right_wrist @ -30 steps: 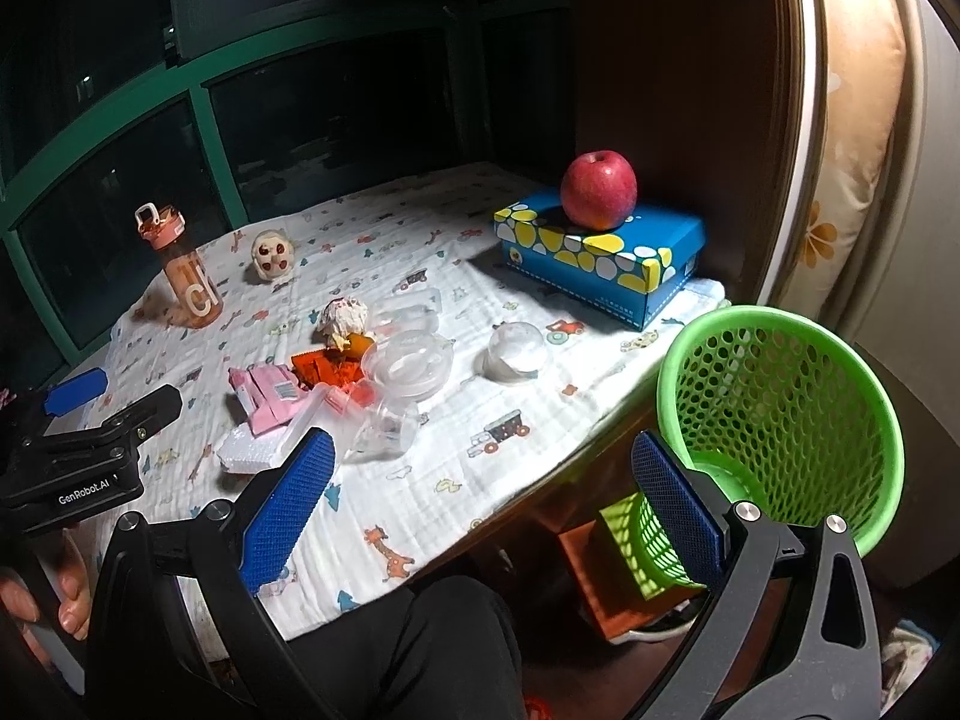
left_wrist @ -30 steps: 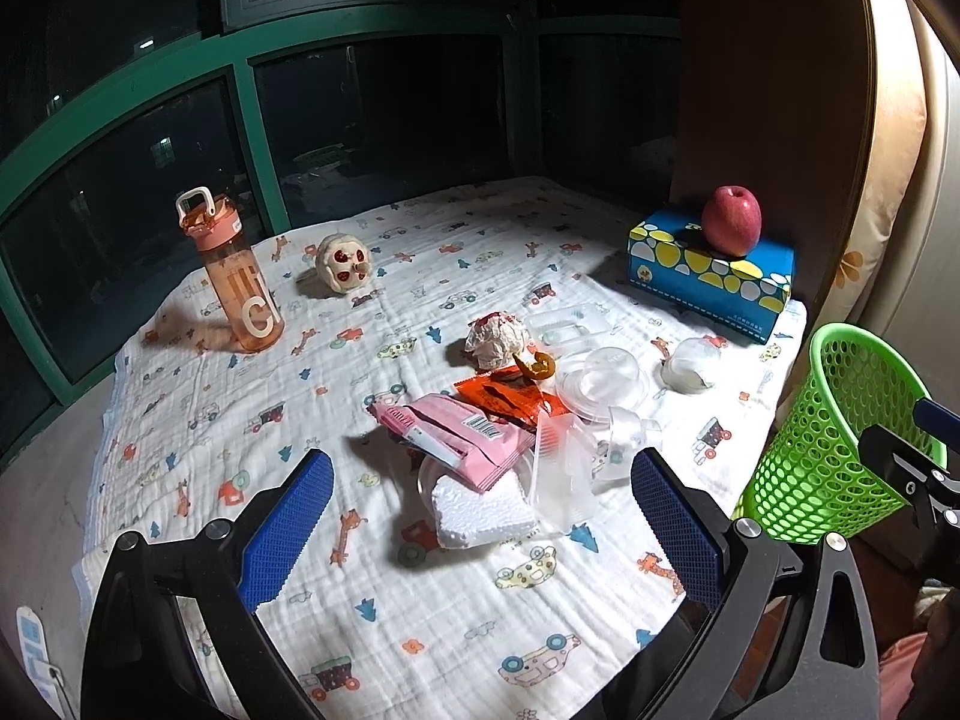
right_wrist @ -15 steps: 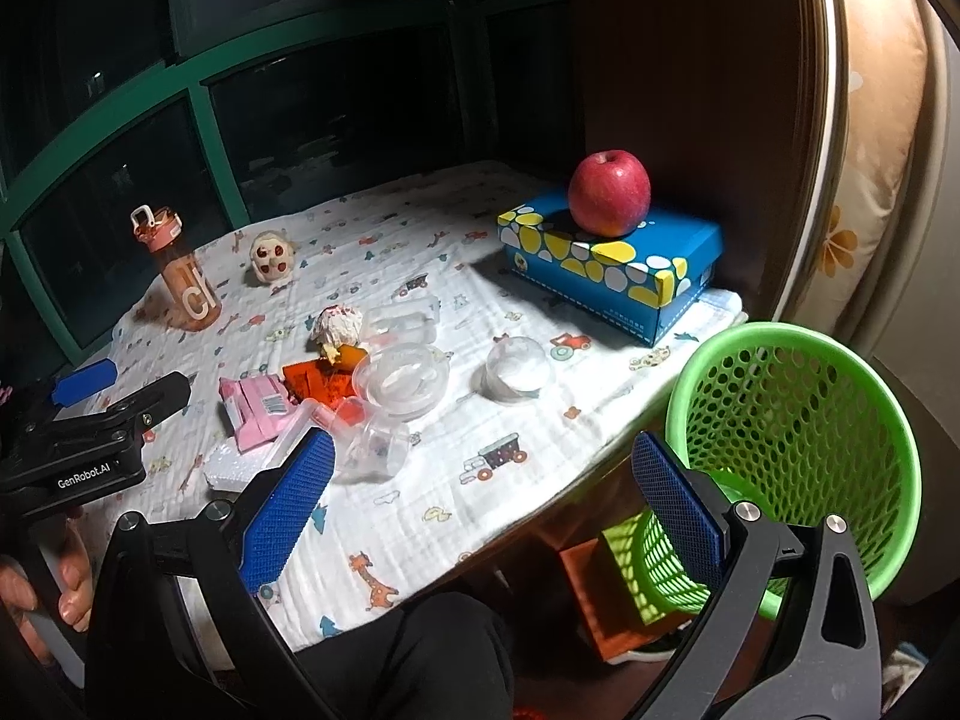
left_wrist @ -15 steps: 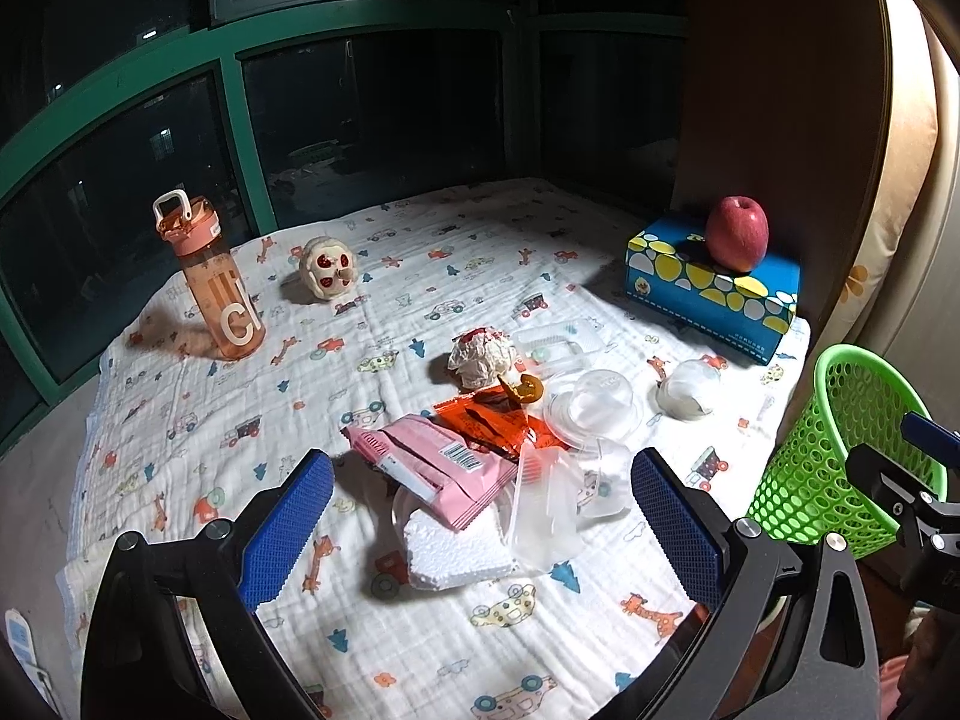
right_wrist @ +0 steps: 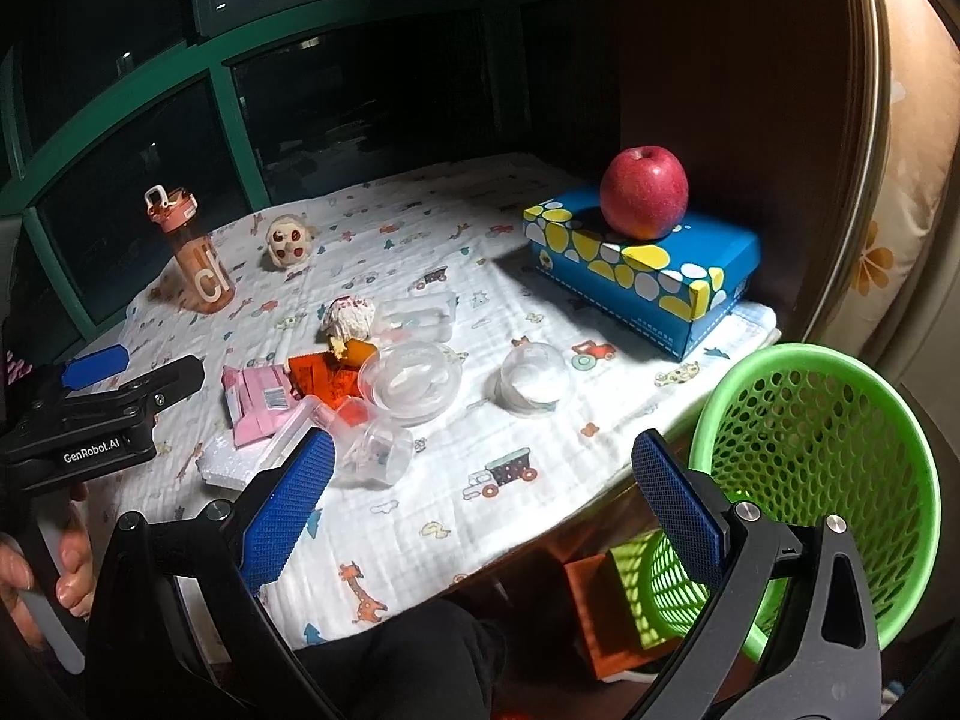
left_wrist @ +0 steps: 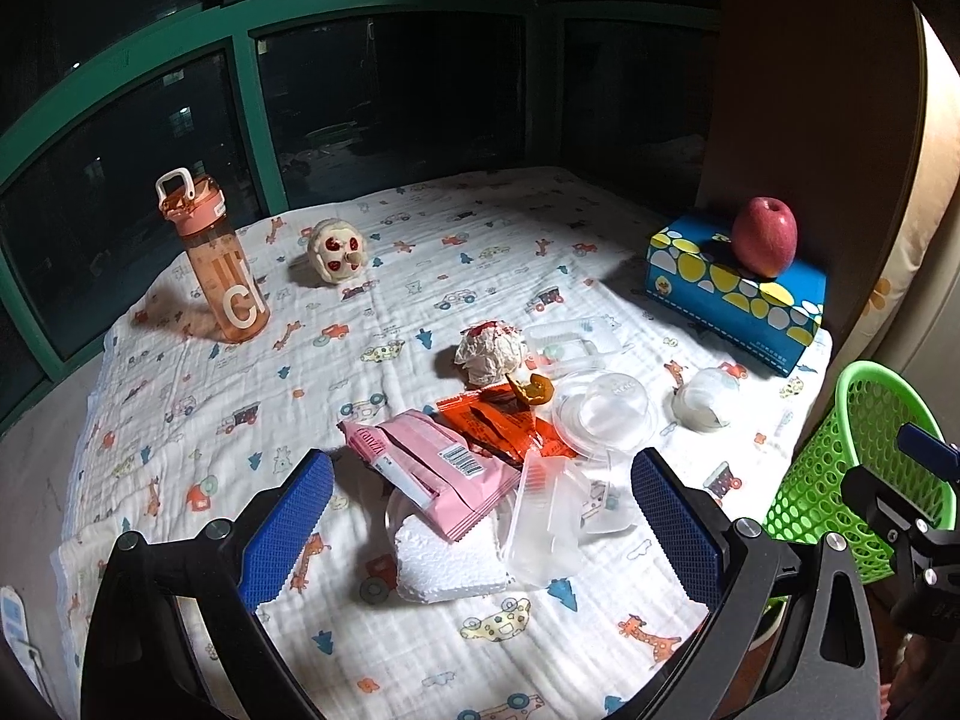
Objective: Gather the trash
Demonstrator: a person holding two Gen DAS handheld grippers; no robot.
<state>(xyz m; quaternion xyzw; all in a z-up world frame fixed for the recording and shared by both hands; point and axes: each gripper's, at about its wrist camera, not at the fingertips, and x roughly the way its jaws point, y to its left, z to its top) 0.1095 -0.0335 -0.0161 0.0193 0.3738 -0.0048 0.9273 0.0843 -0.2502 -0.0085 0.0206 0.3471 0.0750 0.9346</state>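
Nothing collected yet: the trash pile [left_wrist: 480,468] lies mid-worktop [left_wrist: 180,396], and the green basket [right_wrist: 816,468] off the right edge looks empty. Left hand-held gripper [left_wrist: 480,531] and right hand-held gripper [right_wrist: 480,501] both gape wide, holding nothing.

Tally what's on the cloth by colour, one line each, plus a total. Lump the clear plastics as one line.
Pink: 1, pink wrapper
Orange: 3, orange wrapper, orange peel, water bottle
White: 3, foam block, crumpled paper ball, toy
Blue: 1, tissue box
Red: 1, apple
Clear plastics: 5 or so; they overlap
Total: about 14
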